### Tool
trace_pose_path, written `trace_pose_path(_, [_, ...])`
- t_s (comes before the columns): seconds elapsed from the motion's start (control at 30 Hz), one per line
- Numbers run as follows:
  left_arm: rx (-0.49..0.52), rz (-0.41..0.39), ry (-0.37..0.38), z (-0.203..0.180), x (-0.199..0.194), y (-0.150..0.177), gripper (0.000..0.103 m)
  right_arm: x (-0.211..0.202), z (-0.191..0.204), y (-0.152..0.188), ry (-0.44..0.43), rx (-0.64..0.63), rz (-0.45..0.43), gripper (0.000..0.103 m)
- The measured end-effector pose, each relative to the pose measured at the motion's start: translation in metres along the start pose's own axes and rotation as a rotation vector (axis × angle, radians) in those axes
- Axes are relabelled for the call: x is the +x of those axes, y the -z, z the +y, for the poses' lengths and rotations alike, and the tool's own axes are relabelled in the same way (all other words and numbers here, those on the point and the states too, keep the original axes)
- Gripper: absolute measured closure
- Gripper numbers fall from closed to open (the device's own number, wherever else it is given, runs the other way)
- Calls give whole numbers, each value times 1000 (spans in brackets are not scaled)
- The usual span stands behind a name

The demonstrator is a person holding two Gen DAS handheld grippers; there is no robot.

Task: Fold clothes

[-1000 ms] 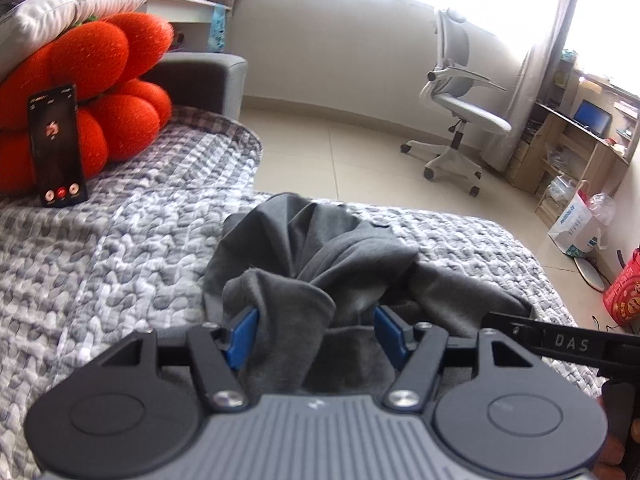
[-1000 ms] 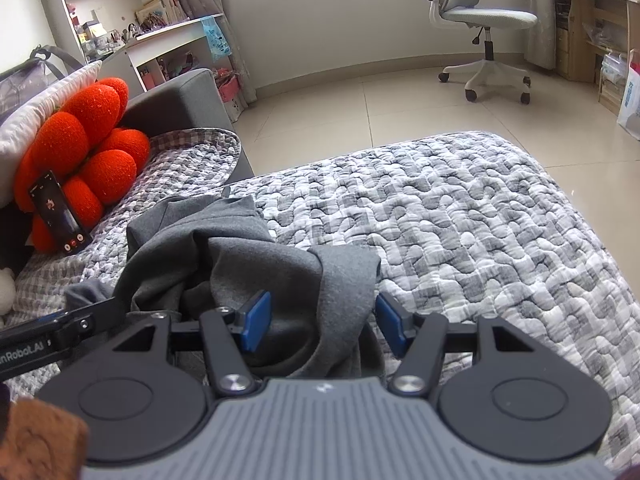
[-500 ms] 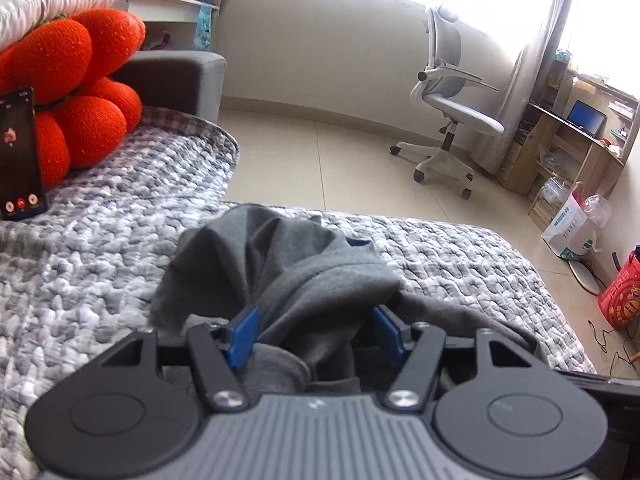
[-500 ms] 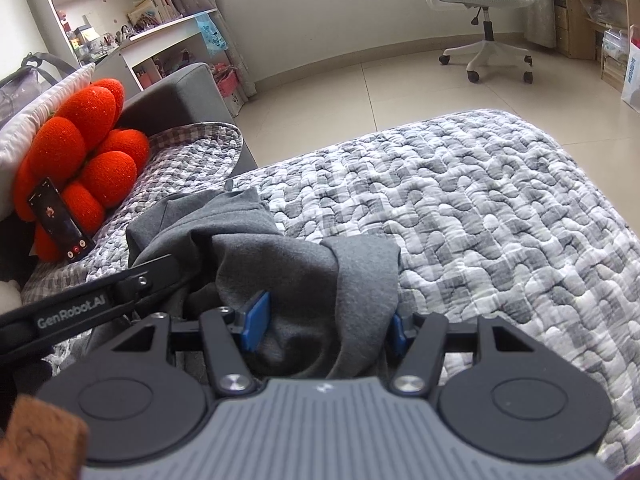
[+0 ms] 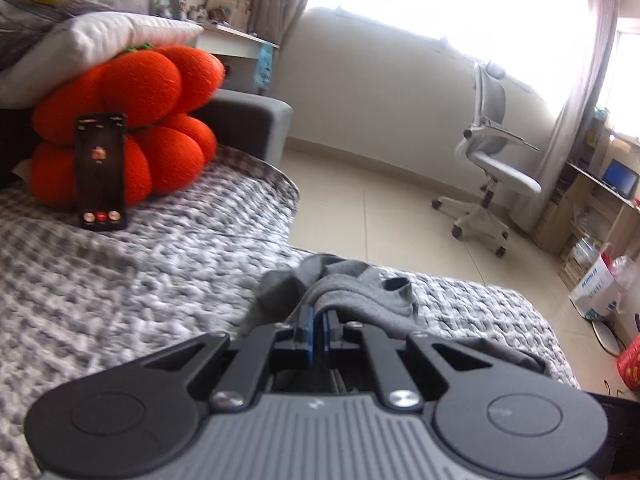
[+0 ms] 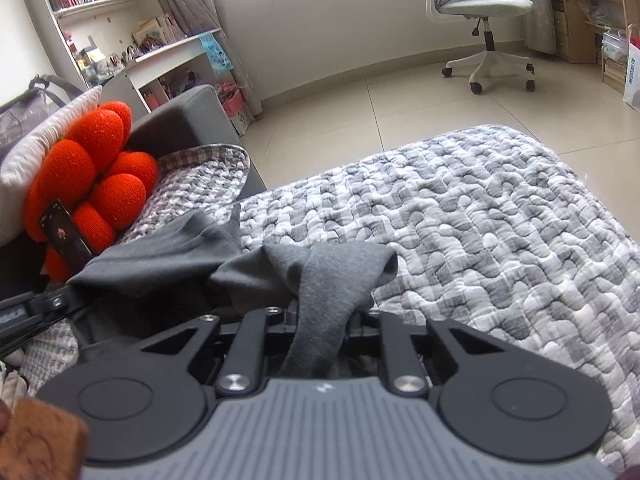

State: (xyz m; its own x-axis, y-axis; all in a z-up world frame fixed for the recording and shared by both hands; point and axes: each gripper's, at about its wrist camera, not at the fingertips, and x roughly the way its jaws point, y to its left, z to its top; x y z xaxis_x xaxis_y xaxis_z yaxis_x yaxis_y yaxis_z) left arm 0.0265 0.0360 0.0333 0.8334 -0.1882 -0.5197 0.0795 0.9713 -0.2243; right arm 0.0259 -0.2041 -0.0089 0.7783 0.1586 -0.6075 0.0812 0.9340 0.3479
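Note:
A crumpled grey garment (image 6: 340,276) lies on the grey patterned bedspread (image 6: 480,220). In the right wrist view my right gripper (image 6: 322,316) has its jaws closing, with a thick fold of the cloth pressed between the pads. In the left wrist view my left gripper (image 5: 319,322) is shut, its blue pads nearly touching and pinching a thin edge of the same garment (image 5: 360,296), lifted slightly off the bedspread (image 5: 120,280). The left gripper's side (image 6: 36,308) shows at the left of the right wrist view.
An orange segmented cushion (image 5: 140,120) with a phone (image 5: 102,172) leaning on it sits at the bed's left, under a white pillow. Beyond the bed edge are tiled floor, a grey office chair (image 5: 492,168), a desk and bags at the right.
Both grippers went from open around the bunched cloth to closed on it. The left gripper has risen and swung, pulling its cloth edge up.

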Motion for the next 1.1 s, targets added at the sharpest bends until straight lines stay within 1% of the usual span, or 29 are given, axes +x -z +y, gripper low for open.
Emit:
trace_pose_path(0.23, [-36,17,-52,27,-30,-2,99,-25,3,-3,-15,-12,-63,86])
trace_pose_path(0.37, [-30,45,-96,35,-39,-1,99,-36,1,-4,-13,-8,-78,86])
trace_pose_path(0.43, [-31,81,-114,39,-42,2,99,-39,1,-3,-12,-7,-68,86])
trace_pose_path(0.53, [-32,148,-121,45,-43,6,99,-40,4,-1,-15,-15,-38,86])
trace_pose_path(0.7, [-28,261,-91,53,-41,17,98,-44,7,8,-13,-37,13,86])
trace_pose_path(0.77, [-4,291,-82,51,-41,21,98,-45,8,12,-15,-43,33,81])
trace_pose_path(0.83, [17,306,-71,48,-40,24,92,-44,8,16,-17,-49,50,78])
trace_pose_path(0.87, [24,306,-61,46,-41,24,82,-44,8,17,-17,-51,56,77])
trace_pose_path(0.9, [30,292,-41,43,-43,22,66,-44,9,18,-18,-59,61,76])
trace_pose_path(0.93, [37,278,-22,40,-45,21,59,-44,9,18,-16,-67,62,69])
trace_pose_path(0.97, [45,262,-3,37,-47,20,49,-45,10,18,-14,-76,55,56])
trace_pose_path(1.0, [62,242,12,32,-50,18,44,-48,10,18,-13,-84,41,51])
trace_pose_path(1.03, [78,221,26,28,-52,17,42,-49,11,17,-15,-90,26,42])
trace_pose_path(1.07, [92,200,37,24,-52,16,38,-51,11,17,-17,-97,12,39])
trace_pose_path(1.1, [107,179,48,20,-52,15,35,-53,11,16,-20,-103,-3,38])
